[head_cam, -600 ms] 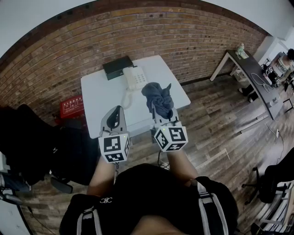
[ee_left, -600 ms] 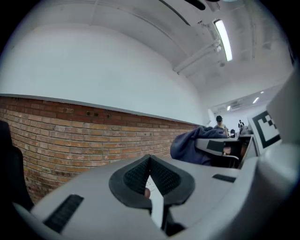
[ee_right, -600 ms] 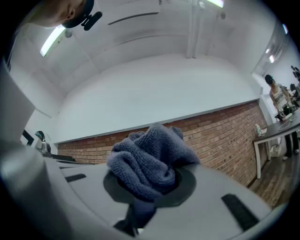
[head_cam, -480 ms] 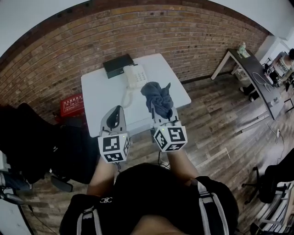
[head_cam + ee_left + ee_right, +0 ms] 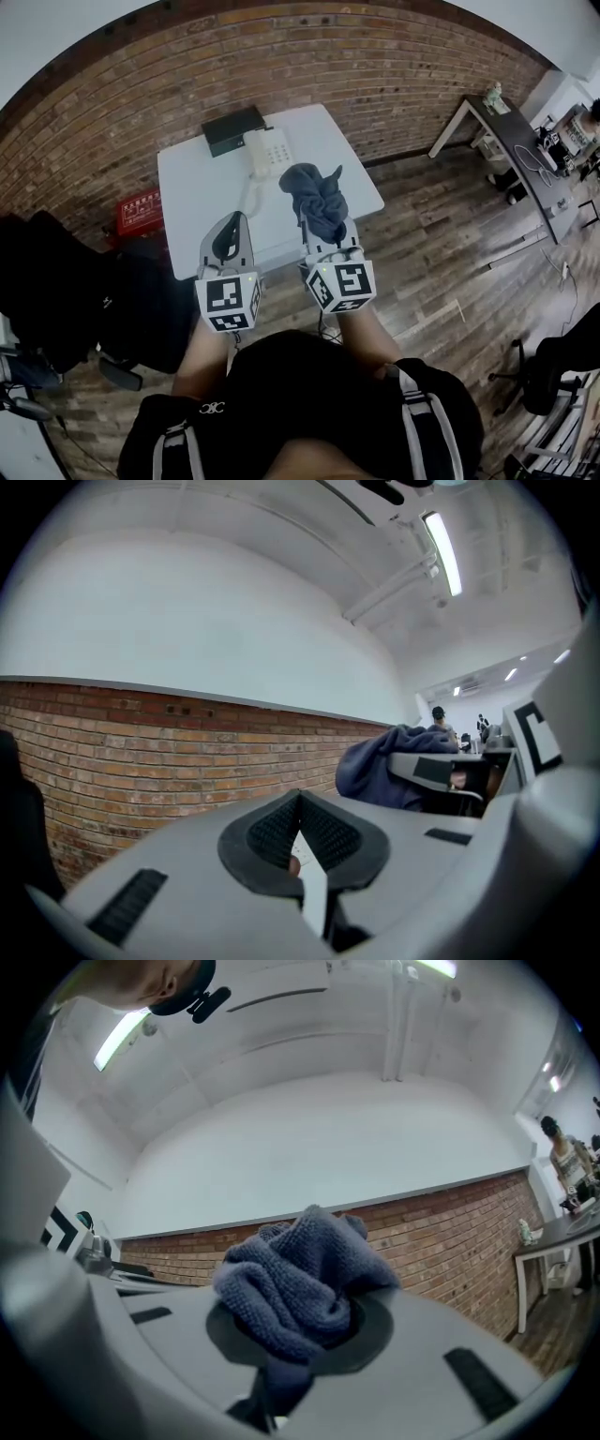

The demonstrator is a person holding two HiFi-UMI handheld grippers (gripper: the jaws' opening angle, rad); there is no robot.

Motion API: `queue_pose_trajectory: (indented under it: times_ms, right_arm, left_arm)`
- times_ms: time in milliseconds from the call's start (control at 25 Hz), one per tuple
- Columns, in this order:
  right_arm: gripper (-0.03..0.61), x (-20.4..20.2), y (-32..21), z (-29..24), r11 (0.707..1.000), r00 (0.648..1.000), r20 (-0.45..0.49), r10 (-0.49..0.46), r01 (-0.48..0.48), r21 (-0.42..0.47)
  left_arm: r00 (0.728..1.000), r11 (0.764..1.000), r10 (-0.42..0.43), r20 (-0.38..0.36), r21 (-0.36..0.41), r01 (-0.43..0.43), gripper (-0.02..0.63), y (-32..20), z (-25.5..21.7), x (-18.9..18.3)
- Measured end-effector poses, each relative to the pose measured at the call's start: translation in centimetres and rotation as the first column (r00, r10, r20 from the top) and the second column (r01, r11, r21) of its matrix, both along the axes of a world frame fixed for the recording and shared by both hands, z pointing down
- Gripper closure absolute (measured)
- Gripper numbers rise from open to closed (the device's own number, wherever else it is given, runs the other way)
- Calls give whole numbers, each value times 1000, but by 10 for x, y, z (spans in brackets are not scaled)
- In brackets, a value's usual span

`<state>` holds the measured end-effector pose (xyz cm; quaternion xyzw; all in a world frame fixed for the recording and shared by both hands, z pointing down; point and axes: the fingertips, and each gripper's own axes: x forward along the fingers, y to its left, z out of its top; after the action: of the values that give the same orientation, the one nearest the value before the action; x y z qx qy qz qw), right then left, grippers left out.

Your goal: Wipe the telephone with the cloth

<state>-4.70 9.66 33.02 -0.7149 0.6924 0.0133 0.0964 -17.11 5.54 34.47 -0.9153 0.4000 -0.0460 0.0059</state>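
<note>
Both grippers have edged toward ten o'clock. The right gripper [image 5: 328, 244] clamps a bunched dark-blue microfibre cloth [image 5: 314, 199], at five o'clock from the white corded telephone [image 5: 267, 153] on the white table [image 5: 187, 197]. The left gripper [image 5: 230, 225] is clenched, empty.

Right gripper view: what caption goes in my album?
Right gripper shut on a bunched blue-grey cloth, brick wall behind.

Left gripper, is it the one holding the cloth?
No, the cloth is clamped in the jaws of the right gripper, while the left gripper has its jaws together with nothing between them.
</note>
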Motion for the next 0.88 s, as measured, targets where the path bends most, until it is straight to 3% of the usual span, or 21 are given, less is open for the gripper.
queue_pose_trajectory:
  times_ms: [240,600,880]
  right_arm:
    - [535,24,-2,4,1000,1000,19,-19,19,-14]
    - [534,111,34,10,999,1000,7,-15,16,-38]
    - [534,172,62,19,998,1000,-16,-26,25,-54]
  left_arm:
    - [1000,1000,12,5,-2,-12,623,0,-1,34]
    - [995,994,71,-73,-82,-77,623,31,-1,134]
    - [997,994,58,-59,-93,-63,623,63,9,198]
